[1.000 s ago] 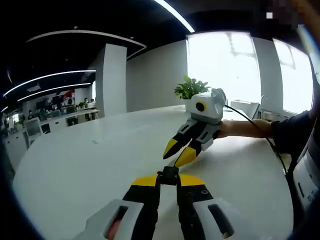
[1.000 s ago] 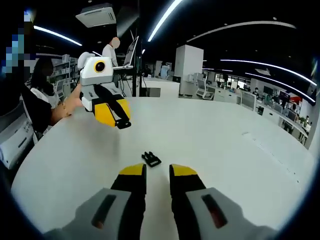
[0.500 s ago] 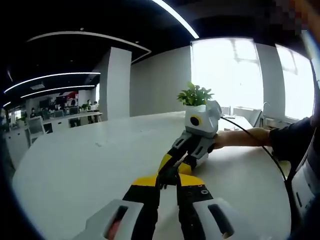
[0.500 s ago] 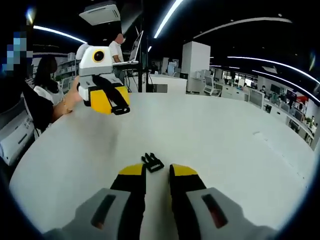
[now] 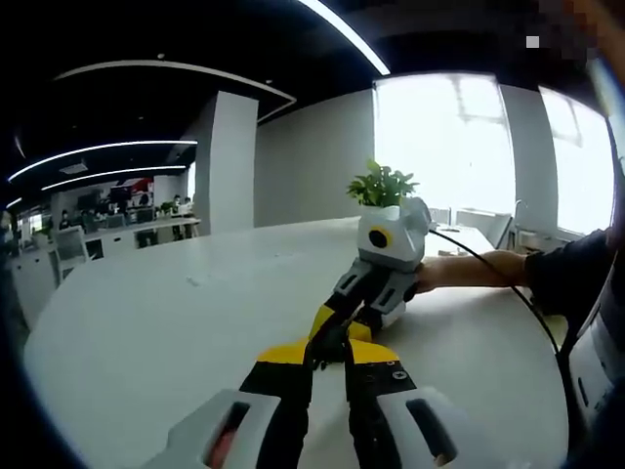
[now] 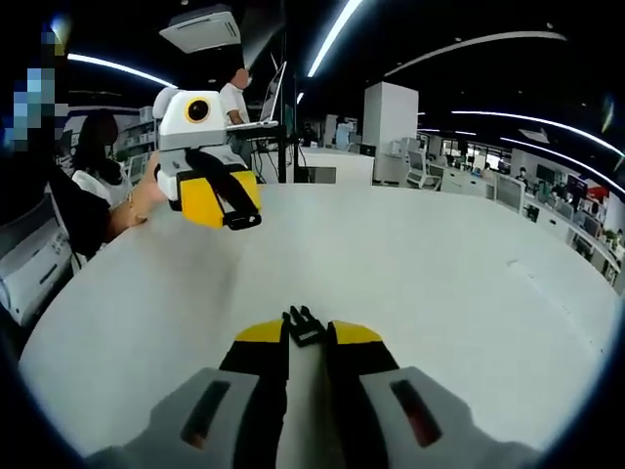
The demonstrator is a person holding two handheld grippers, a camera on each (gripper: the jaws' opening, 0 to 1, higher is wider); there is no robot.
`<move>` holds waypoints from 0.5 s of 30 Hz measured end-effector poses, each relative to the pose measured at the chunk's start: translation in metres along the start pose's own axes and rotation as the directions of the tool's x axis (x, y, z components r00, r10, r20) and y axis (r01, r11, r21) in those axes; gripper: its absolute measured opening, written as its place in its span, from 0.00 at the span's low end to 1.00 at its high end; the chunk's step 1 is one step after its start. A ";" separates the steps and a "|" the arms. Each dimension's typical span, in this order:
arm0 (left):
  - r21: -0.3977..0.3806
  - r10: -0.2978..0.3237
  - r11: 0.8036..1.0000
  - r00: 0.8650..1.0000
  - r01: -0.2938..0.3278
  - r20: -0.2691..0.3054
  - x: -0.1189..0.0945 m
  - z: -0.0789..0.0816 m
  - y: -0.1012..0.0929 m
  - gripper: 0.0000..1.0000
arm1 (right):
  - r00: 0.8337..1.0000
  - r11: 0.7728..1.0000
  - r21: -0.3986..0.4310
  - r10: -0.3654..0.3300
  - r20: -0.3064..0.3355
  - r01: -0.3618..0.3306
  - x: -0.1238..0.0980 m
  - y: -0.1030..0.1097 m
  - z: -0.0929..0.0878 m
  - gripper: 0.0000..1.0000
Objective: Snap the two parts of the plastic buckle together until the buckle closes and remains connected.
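Observation:
My left gripper (image 5: 330, 357) is shut on a black buckle half (image 5: 330, 339), which sticks out past its yellow tips. It also shows in the right gripper view, where the left gripper (image 6: 240, 215) hovers above the table at upper left with that black half (image 6: 237, 211) in its tips. The second buckle half (image 6: 305, 325), black with prongs, lies on the white table (image 6: 430, 264) between the yellow tips of my right gripper (image 6: 307, 334), whose jaws sit tight against both its sides. In the left gripper view the right gripper (image 5: 339, 322) is low on the table just beyond my held half.
A hand and dark sleeve (image 5: 547, 269) hold the right gripper, and a cable (image 5: 488, 234) trails from it. A potted plant (image 5: 379, 186) stands at the table's far edge. A seated person (image 6: 88, 186) is at the left, office desks behind.
My right gripper slid forward until the pronged half came between its tips, and its jaws narrowed onto it. The left gripper kept its half in the air, barely moving.

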State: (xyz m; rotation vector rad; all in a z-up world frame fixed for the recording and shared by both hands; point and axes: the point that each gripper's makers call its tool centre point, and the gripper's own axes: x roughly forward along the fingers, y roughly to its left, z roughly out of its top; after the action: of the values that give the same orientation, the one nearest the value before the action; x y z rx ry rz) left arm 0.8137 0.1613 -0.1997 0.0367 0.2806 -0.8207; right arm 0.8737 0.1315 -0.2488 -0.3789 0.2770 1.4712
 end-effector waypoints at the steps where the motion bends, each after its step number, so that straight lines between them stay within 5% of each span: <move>1: -0.001 -0.001 1.000 1.000 0.001 0.000 0.000 0.000 0.000 0.12 | 1.000 1.000 0.006 0.001 0.001 -0.001 0.000 0.000 0.000 0.16; 15: -0.002 0.002 1.000 1.000 -0.002 -0.002 0.001 0.000 0.001 0.12 | 1.000 1.000 0.021 -0.006 0.021 0.006 -0.003 0.001 -0.002 0.13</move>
State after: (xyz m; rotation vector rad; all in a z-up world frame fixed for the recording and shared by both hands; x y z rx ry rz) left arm 0.8148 0.1617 -0.2003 0.0355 0.2833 -0.8181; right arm 0.8725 0.1283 -0.2496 -0.3471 0.2734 1.4645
